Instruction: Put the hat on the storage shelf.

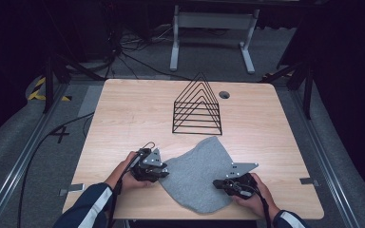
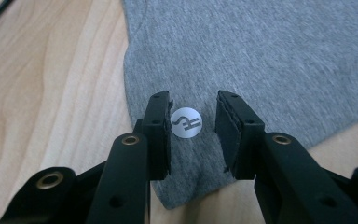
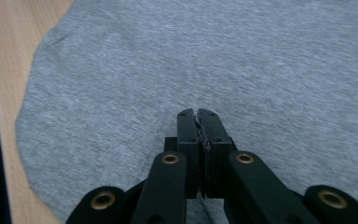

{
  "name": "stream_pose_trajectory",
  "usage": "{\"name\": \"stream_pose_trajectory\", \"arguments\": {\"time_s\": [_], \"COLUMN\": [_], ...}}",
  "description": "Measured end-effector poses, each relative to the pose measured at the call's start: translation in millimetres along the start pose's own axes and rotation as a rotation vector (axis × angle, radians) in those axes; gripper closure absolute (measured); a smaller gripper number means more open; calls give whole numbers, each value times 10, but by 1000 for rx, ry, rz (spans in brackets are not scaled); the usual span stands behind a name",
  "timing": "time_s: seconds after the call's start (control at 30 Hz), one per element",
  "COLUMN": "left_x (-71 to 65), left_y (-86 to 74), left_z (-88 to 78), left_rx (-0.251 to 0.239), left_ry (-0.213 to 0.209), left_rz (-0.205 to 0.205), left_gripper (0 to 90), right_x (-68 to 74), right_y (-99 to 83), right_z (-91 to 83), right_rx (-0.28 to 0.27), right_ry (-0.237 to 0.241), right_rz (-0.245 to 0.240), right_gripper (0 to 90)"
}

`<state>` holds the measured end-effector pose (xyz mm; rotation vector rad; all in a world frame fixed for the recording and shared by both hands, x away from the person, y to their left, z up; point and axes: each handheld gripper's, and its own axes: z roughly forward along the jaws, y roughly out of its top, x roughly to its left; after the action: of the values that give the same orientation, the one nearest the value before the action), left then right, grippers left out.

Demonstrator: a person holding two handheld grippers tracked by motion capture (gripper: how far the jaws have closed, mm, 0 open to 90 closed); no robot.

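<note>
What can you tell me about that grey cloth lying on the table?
The grey cloth looks like soft, heathered knit fabric. It lies flat near the front edge of the wooden table, its outline irregular with rounded edges and narrowing toward the black wire rack behind it. A small round silver sticker with a dark mark sits near one edge. The left tongs are open over that sticker. The right tongs are shut above the fabric; whether they pinch any is unclear.

A black wire rack (image 1: 197,105) stands upright toward the far middle of the wooden tabletop (image 1: 123,114), near a round hole (image 1: 224,94). Cables (image 1: 123,47) lie on the floor beyond.
</note>
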<state>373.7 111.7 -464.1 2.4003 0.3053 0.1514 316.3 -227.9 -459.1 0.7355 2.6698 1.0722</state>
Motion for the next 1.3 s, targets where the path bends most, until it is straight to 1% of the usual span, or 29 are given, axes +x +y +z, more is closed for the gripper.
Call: {"name": "stream_pose_trajectory", "arguments": {"time_s": [0.03, 0.07, 0.1, 0.13, 0.17, 0.2, 0.3, 0.33, 0.37, 0.4, 0.43, 0.47, 0.53, 0.57, 0.6, 0.63, 0.73, 0.8, 0.87, 0.9, 0.93, 1.0, 1.03, 1.1, 1.13, 1.17, 1.2, 1.27, 1.3], "left_x": [-22, -45, -45, -77, -117, -198, -344, -389, -448, -477, -518, -563, -662, -689, -713, -740, -830, -883, -937, -969, -979, -995, -1006, -993, -975, -935, -891, -744, -649], "left_y": [-4, -8, -8, -11, -15, -15, 0, 14, 23, 38, 60, 79, 130, 153, 167, 182, 261, 316, 374, 410, 434, 487, 498, 527, 530, 533, 530, 522, 512], "left_z": [-7, -11, -11, -15, -17, -17, -9, -2, 7, 24, 34, 53, 82, 96, 107, 124, 186, 240, 289, 327, 340, 374, 373, 330, 290, 239, 188, 59, -1], "left_rx": [3, 4, 4, 5, 6, 1, 4, 6, 10, 2, 9, 4, 17, 19, 19, 15, 19, 9, 9, 0, 7, -8, -17, -42, -54, -69, -90, -121, -129], "left_ry": [-3, -7, -7, -19, -25, -36, -49, -57, -66, -67, -75, -82, -93, -100, -97, -101, -105, -116, -127, -132, -141, -147, -156, -139, -131, -110, -99, -55, -24], "left_rz": [-5, 3, 3, 8, 1, 24, 35, 55, 46, 56, 62, 68, 77, 98, 102, 94, 94, 101, 106, 109, 116, 128, 118, 134, 129, 126, 103, 73, 56], "left_gripper": [660, 660, 657, 657, 655, 655, 660, 668, 672, 675, 677, 679, 683, 684, 684, 685, 687, 687, 684, 678, 663, 644, 621, 588, 572, 548, 540, 538, 530], "right_x": [-4, -12, -33, -33, -62, -129, -261, -309, -357, -400, -431, -464, -511, -531, -550, -562, -599, -612, -626, -631, -635, -632, -629, -621, -617, -617, -612, -577, -545], "right_y": [1, 0, -1, -1, -2, -1, 18, 34, 53, 74, 91, 117, 166, 197, 221, 236, 299, 337, 387, 402, 423, 447, 461, 468, 465, 465, 466, 473, 469], "right_z": [-2, -2, -4, -4, -9, -13, -9, 2, 16, 35, 49, 71, 117, 142, 160, 175, 234, 269, 316, 334, 363, 397, 408, 403, 379, 340, 291, 161, 109], "right_rx": [3, 3, 2, 2, 4, 3, 4, 4, 6, 4, 3, 4, 4, 9, 10, 8, 9, 11, 12, 9, 2, -5, -5, -6, -13, -27, -43, -74, -84], "right_ry": [-11, -17, -16, -16, -28, -40, -69, -82, -94, -100, -106, -115, -131, -138, -141, -146, -162, -168, -172, -176, -179, -194, -203, -203, -204, -202, -202, -180, -171], "right_rz": [-11, -15, -7, -7, 4, 14, 37, 42, 43, 54, 57, 54, 46, 44, 40, 38, 33, 33, 23, 19, 14, 5, -7, -12, -8, -4, 6, 20, 22], "right_gripper": [884, 885, 887, 887, 888, 890, 892, 893, 893, 893, 894, 894, 894, 894, 894, 894, 893, 893, 892, 891, 890, 885, 866, 848, 842, 840, 839, 839, 838]}}
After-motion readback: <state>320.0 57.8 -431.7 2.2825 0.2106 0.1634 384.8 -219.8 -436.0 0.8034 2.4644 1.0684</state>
